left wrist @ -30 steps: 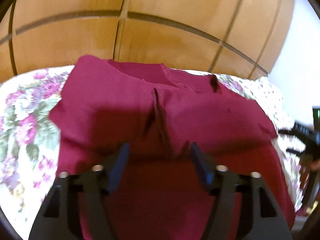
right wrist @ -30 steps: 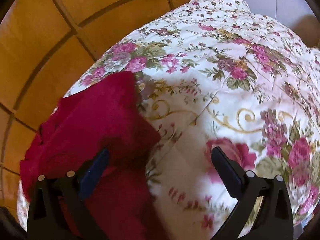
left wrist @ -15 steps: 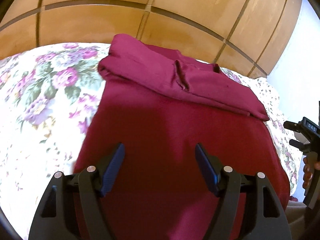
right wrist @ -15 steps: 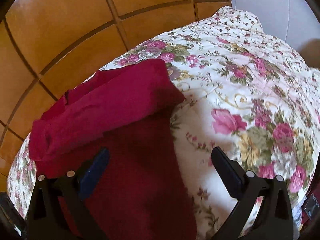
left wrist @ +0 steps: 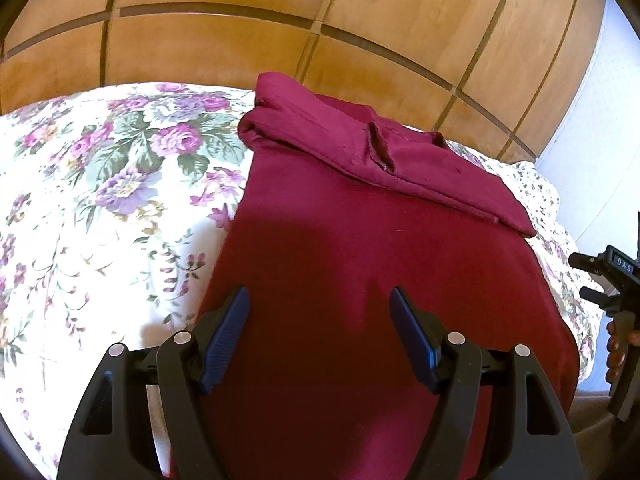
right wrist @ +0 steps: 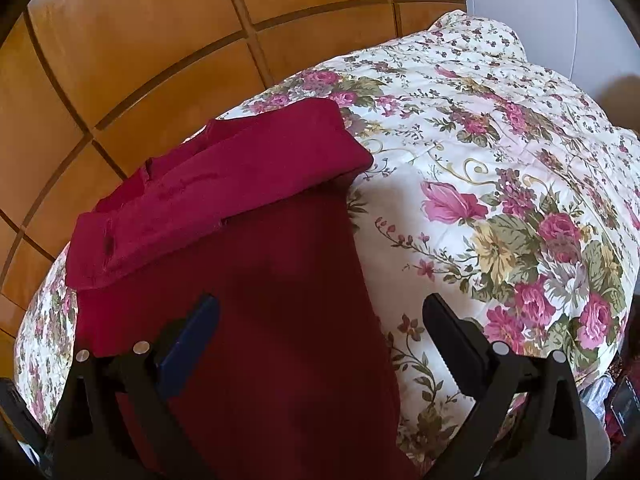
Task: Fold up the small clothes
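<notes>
Your left gripper (left wrist: 320,336) and right gripper (right wrist: 320,344), both at 6 o'clock, hover with jaws apart and empty over the maroon garment (left wrist: 360,272), which lies on the floral bedspread (right wrist: 500,200); its far end, at 12 o'clock, is folded over. Snagging one layer could undo that fold. The near hem is cut off below
</notes>
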